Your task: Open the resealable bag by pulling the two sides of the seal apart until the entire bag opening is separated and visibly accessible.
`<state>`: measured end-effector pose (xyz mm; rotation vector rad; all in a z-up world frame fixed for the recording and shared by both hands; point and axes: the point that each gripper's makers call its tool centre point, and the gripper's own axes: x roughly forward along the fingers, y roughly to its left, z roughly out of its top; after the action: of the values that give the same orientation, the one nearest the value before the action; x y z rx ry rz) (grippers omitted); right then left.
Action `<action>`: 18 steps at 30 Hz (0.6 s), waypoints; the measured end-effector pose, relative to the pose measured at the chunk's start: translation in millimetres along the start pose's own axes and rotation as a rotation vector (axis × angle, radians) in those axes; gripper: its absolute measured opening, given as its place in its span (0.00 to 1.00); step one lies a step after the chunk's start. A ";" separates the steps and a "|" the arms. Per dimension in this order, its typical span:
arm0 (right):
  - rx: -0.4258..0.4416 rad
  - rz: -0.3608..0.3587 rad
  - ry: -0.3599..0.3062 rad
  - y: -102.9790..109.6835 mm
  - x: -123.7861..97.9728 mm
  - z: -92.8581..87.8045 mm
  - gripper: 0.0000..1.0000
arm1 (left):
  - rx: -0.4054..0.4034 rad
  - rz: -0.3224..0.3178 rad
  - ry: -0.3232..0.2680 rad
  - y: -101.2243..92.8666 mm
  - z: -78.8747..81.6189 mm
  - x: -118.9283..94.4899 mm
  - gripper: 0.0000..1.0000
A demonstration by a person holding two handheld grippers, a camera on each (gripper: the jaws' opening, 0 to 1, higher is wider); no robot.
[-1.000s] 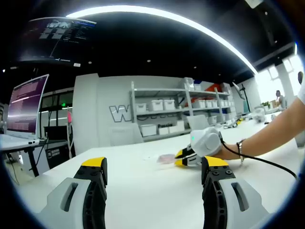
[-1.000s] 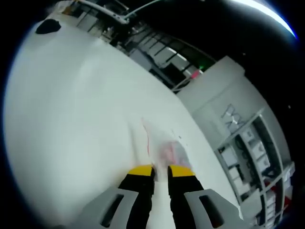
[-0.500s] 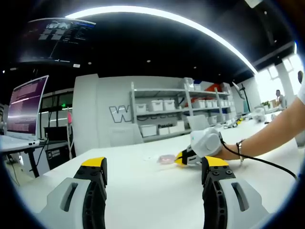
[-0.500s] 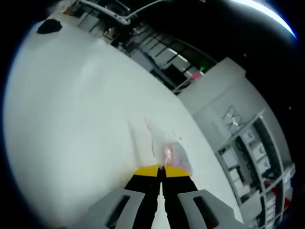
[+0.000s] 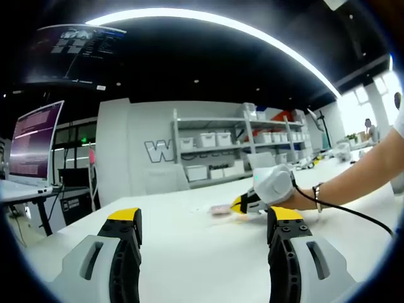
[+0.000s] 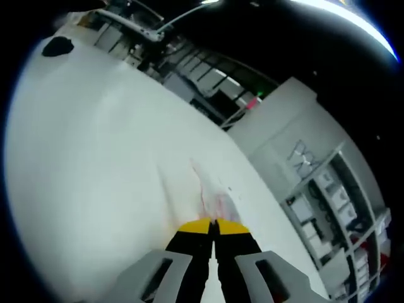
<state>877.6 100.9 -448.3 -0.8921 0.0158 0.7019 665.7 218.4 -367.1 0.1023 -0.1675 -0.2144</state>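
Right gripper view: right tongs pinch the bag's near edge.

The left gripper has grey bodies, black jaws and yellow tips, and the right gripper wears the same black and yellow (its housing, seen in the left gripper view, is white). The resealable bag is clear with a pink-red tint and a red line along one edge, lying on a plain white table. On the far wall white bins fill grey shelves beside a grey outlined letter, and the monitor at left glows purple
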 end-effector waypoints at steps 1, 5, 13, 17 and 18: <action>0.003 -0.001 -0.002 -0.2 -0.3 0.5 0.00 | 0.000 -0.001 0.000 -0.1 0.5 0.2 0.81; 0.024 -0.006 -0.009 -2.1 -1.8 2.1 0.00 | 0.002 -0.003 -0.002 -0.7 1.1 1.2 0.81; 0.054 -0.033 -0.041 -13.2 -2.0 11.2 0.00 | 0.002 -0.004 0.000 0.3 0.9 2.2 0.81; 0.064 -0.057 -0.059 -21.2 -3.8 16.5 0.00 | 0.003 -0.004 -0.004 0.8 2.2 2.4 0.81; 0.067 -0.063 -0.062 -23.0 -4.3 17.4 0.00 | 0.003 -0.003 -0.004 1.0 2.0 2.4 0.81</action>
<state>882.6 101.3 -419.6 -0.8030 -0.0430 0.6662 667.9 218.7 -364.6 0.1056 -0.1714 -0.2172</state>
